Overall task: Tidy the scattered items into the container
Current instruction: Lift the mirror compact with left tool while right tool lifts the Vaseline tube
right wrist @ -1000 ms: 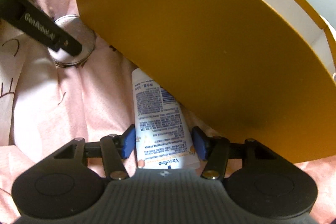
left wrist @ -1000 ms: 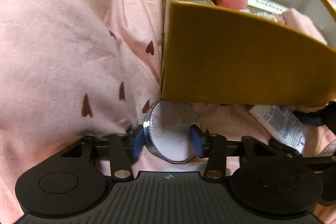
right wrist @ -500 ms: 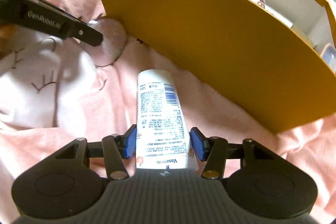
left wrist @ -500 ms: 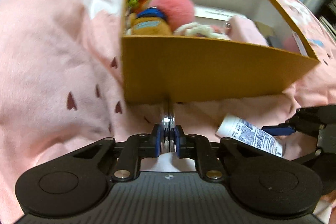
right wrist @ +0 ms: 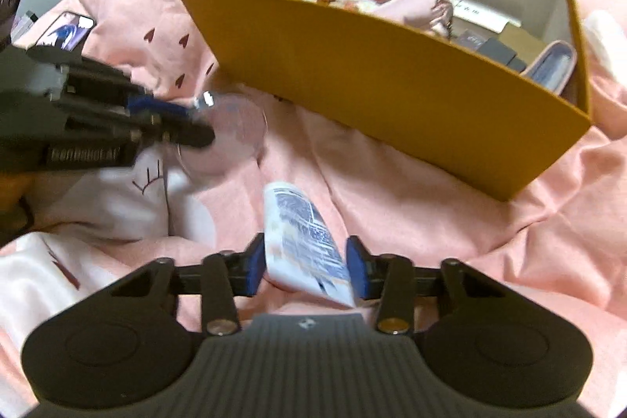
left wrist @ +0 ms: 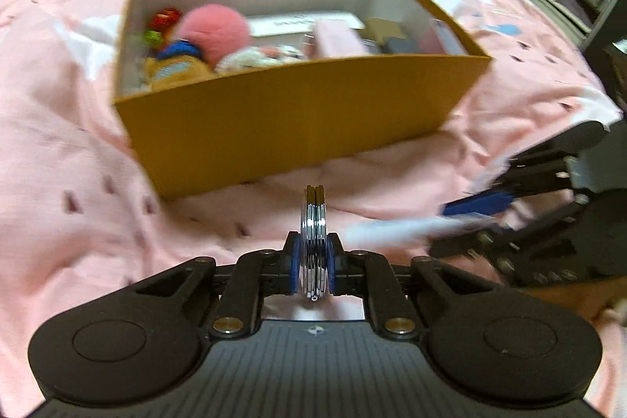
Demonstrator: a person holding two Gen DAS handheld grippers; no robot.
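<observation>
above the pink bedspread [left wrist: 70, 128], both claws carry something in front of the box [left wrist: 298, 120]. left claw [left wrist: 312, 263] is pinched on a round compact mirror [left wrist: 312, 241], held edge-on between its blue pads, clear of the bedding. right claw [right wrist: 307, 267] has just been closing and its pads now press a white tube [right wrist: 301, 241], tilted and blurred, lifted off the bedspread. box sits on the bed beyond both, open-topped, holding a pink pompom [left wrist: 213, 32], plush toys and small cases. a phone [right wrist: 68, 30] lies on the bedding at far left in the right view.
</observation>
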